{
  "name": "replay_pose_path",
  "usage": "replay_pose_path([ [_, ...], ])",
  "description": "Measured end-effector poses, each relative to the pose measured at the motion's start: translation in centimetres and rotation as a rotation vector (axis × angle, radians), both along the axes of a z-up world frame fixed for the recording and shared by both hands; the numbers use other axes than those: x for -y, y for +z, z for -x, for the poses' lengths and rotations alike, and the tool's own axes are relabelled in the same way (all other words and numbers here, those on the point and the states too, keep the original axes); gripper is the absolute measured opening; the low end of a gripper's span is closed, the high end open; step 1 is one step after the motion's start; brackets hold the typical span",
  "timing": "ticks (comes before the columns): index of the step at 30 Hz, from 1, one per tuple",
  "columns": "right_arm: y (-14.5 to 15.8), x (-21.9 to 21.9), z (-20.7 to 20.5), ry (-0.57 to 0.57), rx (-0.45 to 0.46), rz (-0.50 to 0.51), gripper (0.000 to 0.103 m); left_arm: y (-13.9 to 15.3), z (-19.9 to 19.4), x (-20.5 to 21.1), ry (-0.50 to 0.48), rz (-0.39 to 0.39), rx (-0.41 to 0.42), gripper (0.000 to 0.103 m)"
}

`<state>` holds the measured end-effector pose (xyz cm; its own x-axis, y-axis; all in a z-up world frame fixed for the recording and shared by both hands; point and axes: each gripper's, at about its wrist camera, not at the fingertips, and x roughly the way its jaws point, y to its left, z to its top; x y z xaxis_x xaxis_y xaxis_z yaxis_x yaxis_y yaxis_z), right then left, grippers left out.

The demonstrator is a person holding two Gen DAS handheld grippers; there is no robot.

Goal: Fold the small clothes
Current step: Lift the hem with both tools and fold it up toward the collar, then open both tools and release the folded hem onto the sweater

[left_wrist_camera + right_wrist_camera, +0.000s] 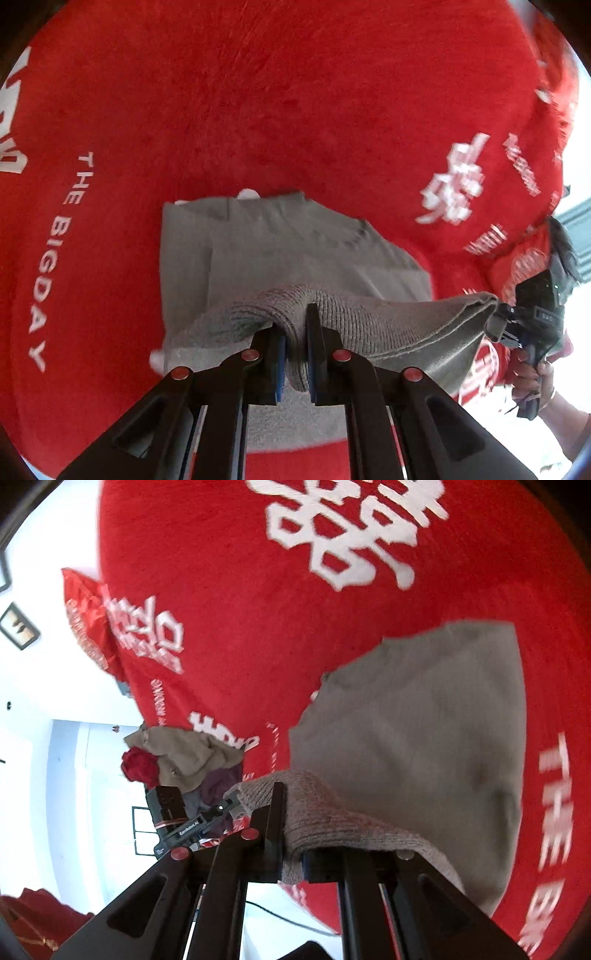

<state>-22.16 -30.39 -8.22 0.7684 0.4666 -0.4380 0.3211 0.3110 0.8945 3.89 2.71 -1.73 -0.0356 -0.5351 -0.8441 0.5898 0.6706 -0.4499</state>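
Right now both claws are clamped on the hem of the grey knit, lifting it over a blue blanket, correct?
Not quite: the blanket is red, not blue, as the left wrist view shows. The left claw and right claw are both clamped on the grey knit, its hem lifted.

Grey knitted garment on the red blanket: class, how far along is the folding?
Done: the grey knitted garment lies flat with its sides apparently folded in. In hand: the left gripper and right gripper each pinch its near edge, lifted off the red blanket. Left: finishing this fold, then the clothes pile.
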Motion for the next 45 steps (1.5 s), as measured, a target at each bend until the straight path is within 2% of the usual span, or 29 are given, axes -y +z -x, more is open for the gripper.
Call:
replay_pose_path([
  [6,-5.6,5.0,-5.6,0.042,-0.109,-0.003,0.007,-5.2,-3.6,4.4,0.071,-0.08,-0.014,0.01],
  [11,-9.3,7.0,-8.7,0.103,-0.193,0.017,0.007,-8.1,-5.2,5.6,0.139,-0.167,-0.008,0.01],
  [12,-10.0,7.1,-9.1,0.11,-0.208,0.013,0.007,-8.5,-5.5,5.7,0.148,-0.181,-0.019,0.012],
  [13,-10.6,7.2,-9.5,0.116,-0.227,0.011,0.008,-8.8,-5.6,5.7,0.156,-0.2,-0.025,0.024],
  [15,-11.4,7.1,-9.9,0.121,-0.261,0.016,0.011,-8.8,-5.6,5.7,0.161,-0.221,-0.016,0.031],
  [17,-11.4,7.1,-9.8,0.112,-0.275,0.013,0.013,-8.2,-5.2,5.9,0.139,-0.268,0.015,0.031],
  [18,-11.0,7.1,-9.5,0.098,-0.271,0.022,0.023,-7.7,-4.9,6.0,0.12,-0.292,0.038,0.031],
  [19,-10.6,7.2,-9.2,0.082,-0.268,0.039,0.039,-7.3,-4.7,6.0,0.111,-0.303,0.054,0.031],
  [20,-10.0,7.3,-8.9,0.06,-0.267,0.055,0.047,-6.5,-4.4,6.0,0.1,-0.317,0.084,0.031],
  [21,-9.2,7.5,-8.3,0.03,-0.262,0.066,0.053,-5.7,-4.1,5.8,0.093,-0.321,0.107,0.042],
  [22,-8.6,7.6,-7.8,0.009,-0.258,0.072,0.053,-5.0,-3.9,5.5,0.095,-0.316,0.125,0.061],
  [23,-7.9,7.7,-7.3,-0.009,-0.257,0.077,0.053,-4.3,-3.7,5.3,0.1,-0.309,0.147,0.065],
  [26,-6.6,7.5,-6.2,-0.011,-0.236,0.079,0.053,-3.0,-3.0,4.9,0.082,-0.314,0.185,0.065],
  [28,-6.5,7.2,-6.0,0.018,-0.234,0.078,0.053,-3.3,-2.6,5.5,0.047,-0.325,0.186,0.065],
  [30,-7.3,6.7,-6.5,0.051,-0.252,0.077,0.053,-5.0,-1.8,6.9,-0.022,-0.361,0.181,0.065],
  [32,-8.5,6.4,-7.3,0.068,-0.285,0.088,0.053,-7.0,-1.4,8.5,-0.049,-0.387,0.169,0.065],
  [35,-9.7,6.4,-8.5,0.072,-0.346,0.158,0.053,-9.8,-2.2,9.8,-0.018,-0.463,0.221,0.065],
  [36,-9.7,6.7,-8.7,0.058,-0.356,0.194,0.047,-10.2,-2.9,9.8,0.004,-0.462,0.224,0.065],
  [37,-9.6,7.2,-8.8,0.038,-0.361,0.219,0.046,-10.3,-4.0,9.6,0.04,-0.458,0.214,0.065],
  [40,-8.0,8.5,-8.6,-0.01,-0.392,0.316,0.048,-8.8,-5.4,8.7,0.074,-0.482,0.248,0.065],
  [45,-5.5,7.3,-5.7,0.044,-0.326,0.276,0.048,-5.7,-4.3,4.1,-0.005,-0.491,0.217,0.065],
])
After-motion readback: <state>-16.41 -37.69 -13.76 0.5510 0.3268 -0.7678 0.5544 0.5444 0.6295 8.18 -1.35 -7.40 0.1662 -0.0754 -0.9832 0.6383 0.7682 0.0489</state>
